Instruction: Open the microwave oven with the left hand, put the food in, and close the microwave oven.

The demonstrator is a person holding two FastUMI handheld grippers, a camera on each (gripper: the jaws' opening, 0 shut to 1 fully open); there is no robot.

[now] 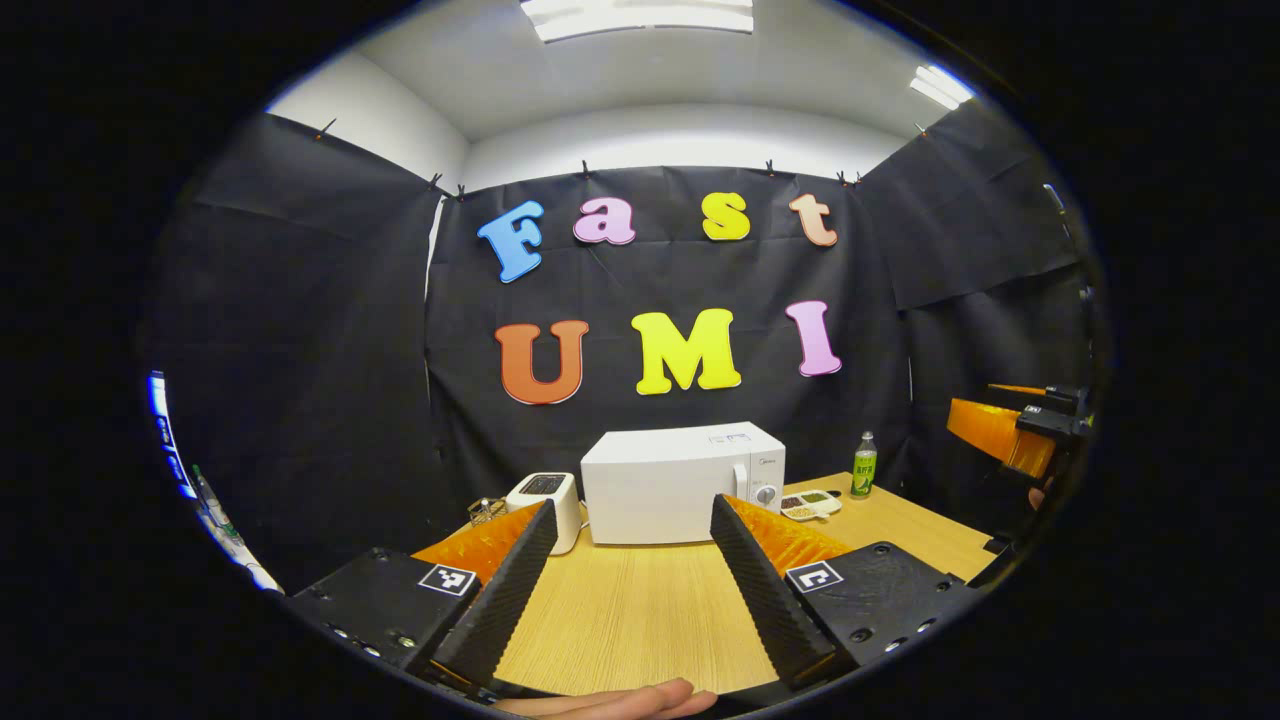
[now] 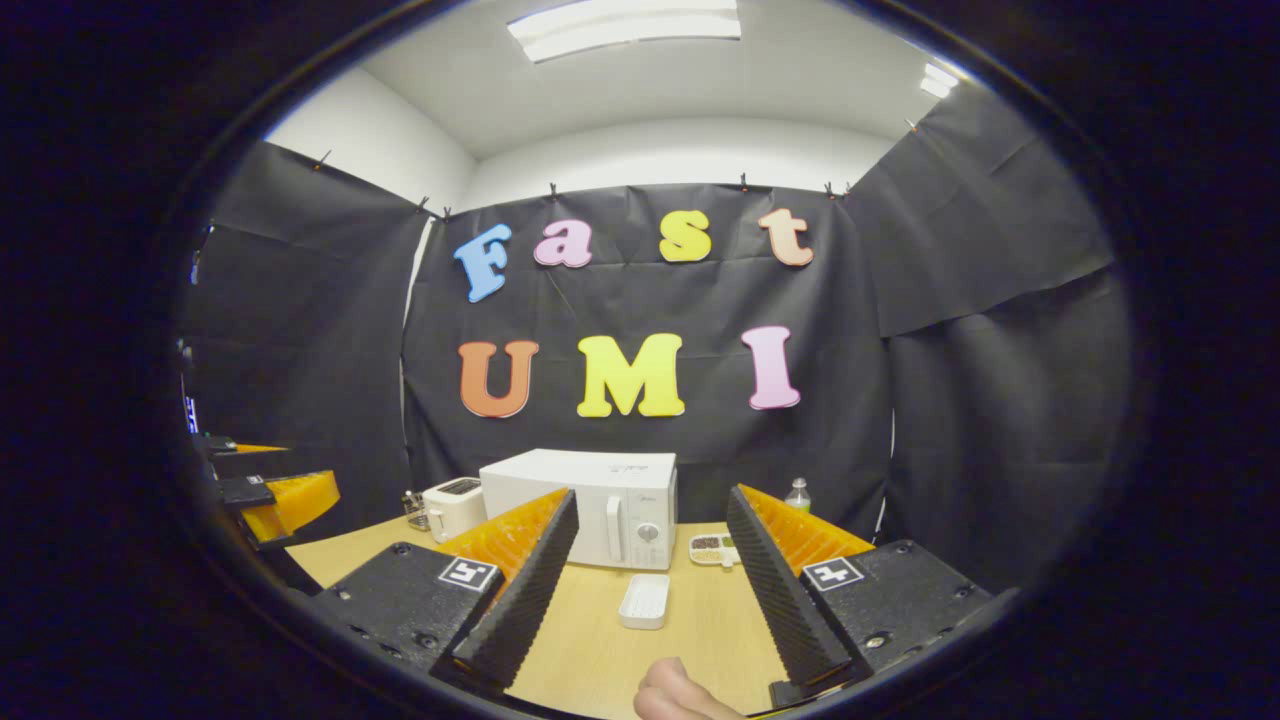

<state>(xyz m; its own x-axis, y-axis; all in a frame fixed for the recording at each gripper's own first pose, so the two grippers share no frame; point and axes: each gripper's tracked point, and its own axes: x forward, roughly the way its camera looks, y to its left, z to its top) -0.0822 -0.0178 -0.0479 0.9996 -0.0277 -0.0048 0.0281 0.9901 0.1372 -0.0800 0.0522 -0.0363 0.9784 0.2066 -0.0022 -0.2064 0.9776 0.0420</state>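
Boxy white microwave oven (image 1: 683, 484) shut at the wooden table's (image 1: 620, 620) far side. Left gripper (image 1: 630, 570) and right gripper (image 2: 650, 580) both spread, empty. Shallow white food tray (image 2: 644, 601) (contents unclear) sits before the door; risk: swinging door knocks it.

microwave oven (image 2: 590, 508): white box, door shut, upright handle and round knobs on its right side, standing toward the back of the tabletop (image 2: 690, 640).
food tray (image 2: 644, 601): small white rectangular tray, lying flat on the tabletop just in front of the microwave oven's control side; contents too small to tell.
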